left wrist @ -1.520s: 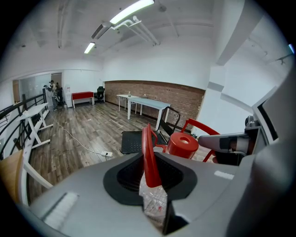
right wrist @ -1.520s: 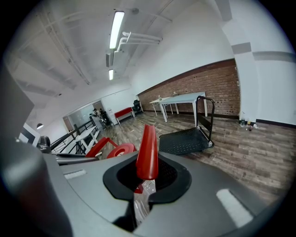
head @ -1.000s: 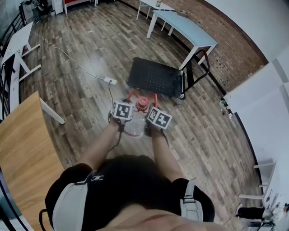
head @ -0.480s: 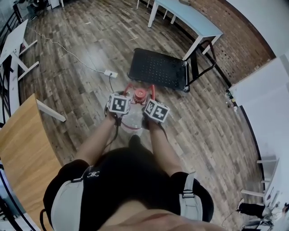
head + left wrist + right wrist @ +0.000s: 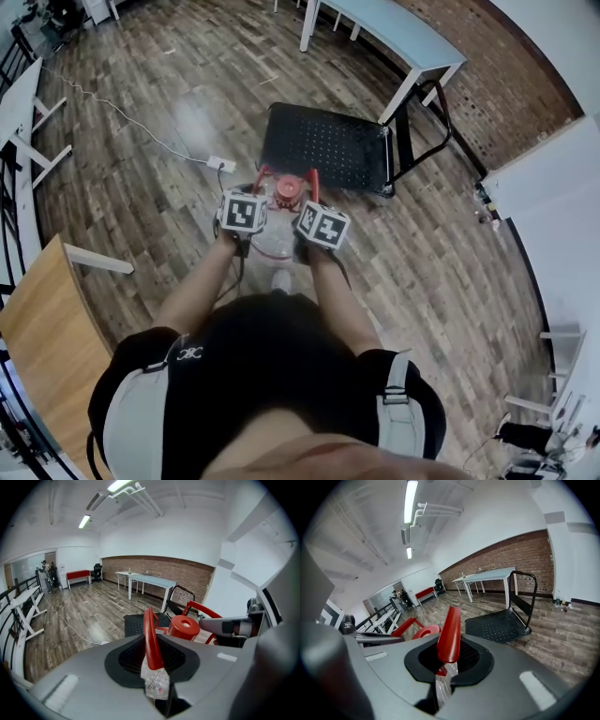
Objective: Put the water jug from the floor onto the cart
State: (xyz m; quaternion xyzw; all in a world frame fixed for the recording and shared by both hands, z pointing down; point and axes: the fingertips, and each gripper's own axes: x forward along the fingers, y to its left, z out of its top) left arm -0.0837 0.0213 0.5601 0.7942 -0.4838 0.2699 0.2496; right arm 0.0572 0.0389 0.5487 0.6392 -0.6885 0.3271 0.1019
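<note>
The clear water jug with a red cap hangs above the wood floor, carried between both grippers. My left gripper is shut on the jug's left red handle. My right gripper is shut on the right red handle. The black flat cart with its black push bar stands just ahead of the jug. In the left gripper view the cap and cart deck lie beyond the jaws. The right gripper view shows the cart ahead to the right.
A power strip with its cable lies on the floor left of the cart. A light blue table stands behind the cart by the brick wall. A wooden desk is at the near left, and white table frames stand further left.
Both grippers and the jug have moved forward toward the cart, which is now closer. The grips on the handles look the same.
</note>
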